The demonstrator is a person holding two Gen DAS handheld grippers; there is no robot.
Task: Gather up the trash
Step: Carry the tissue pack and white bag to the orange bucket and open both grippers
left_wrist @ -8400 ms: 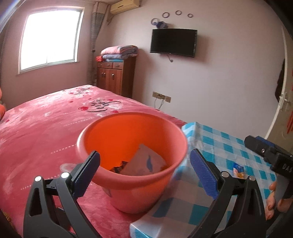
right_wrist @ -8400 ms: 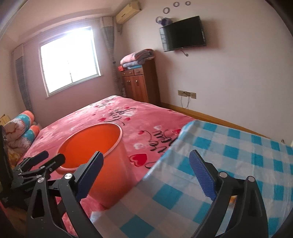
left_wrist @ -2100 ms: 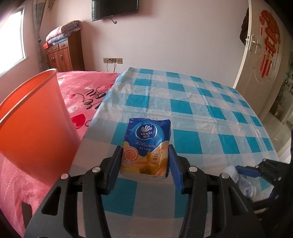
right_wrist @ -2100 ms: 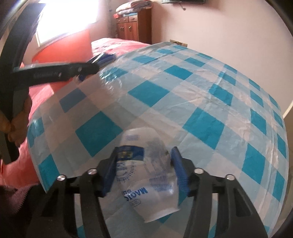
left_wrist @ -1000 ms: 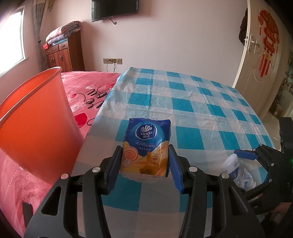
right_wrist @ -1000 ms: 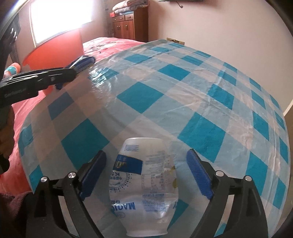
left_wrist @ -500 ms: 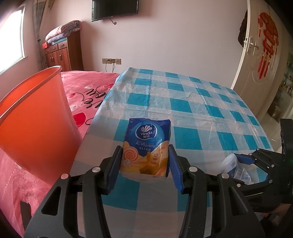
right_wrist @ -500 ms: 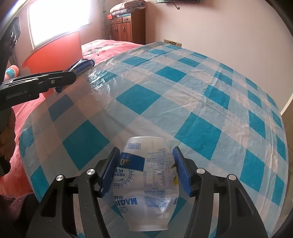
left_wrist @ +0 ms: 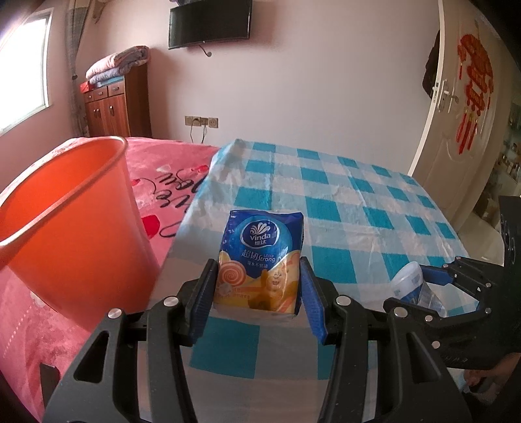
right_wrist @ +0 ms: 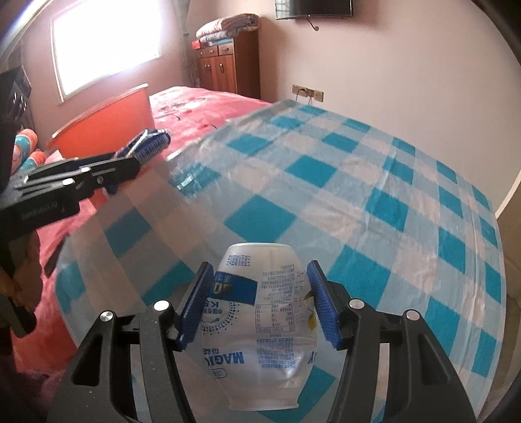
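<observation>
- One soft tissue packet (left_wrist: 262,262), blue on top and orange below with "Vinda" printed on it, is clamped upright between the blue ribbed pads of the left gripper (left_wrist: 260,289), above the near edge of the table.
- One crumpled clear plastic bottle (right_wrist: 260,322) with a blue-and-white label is pinched between the pads of the right gripper (right_wrist: 260,306); its jaws are closed about halfway, pressing both sides of the bottle, which is held above the tablecloth.
- In the left wrist view the same bottle (left_wrist: 412,284) is seen at the right, inside the right gripper (left_wrist: 433,286).
- The table is covered by one glossy plastic tablecloth (left_wrist: 342,201), checked in teal, pale blue and white, slightly wrinkled.
- One round orange plastic bucket (left_wrist: 65,227), smooth-walled and tapered, stands on the bed just beside the table's left edge.
- The bed is covered by a fuzzy pink blanket (left_wrist: 169,175) with hearts and script.
- Further back, one wooden cabinet (left_wrist: 114,107) topped with folded blankets, one wall-mounted television (left_wrist: 210,21), one window (right_wrist: 104,45) and one white door (left_wrist: 462,130) with red decorations are seen.
</observation>
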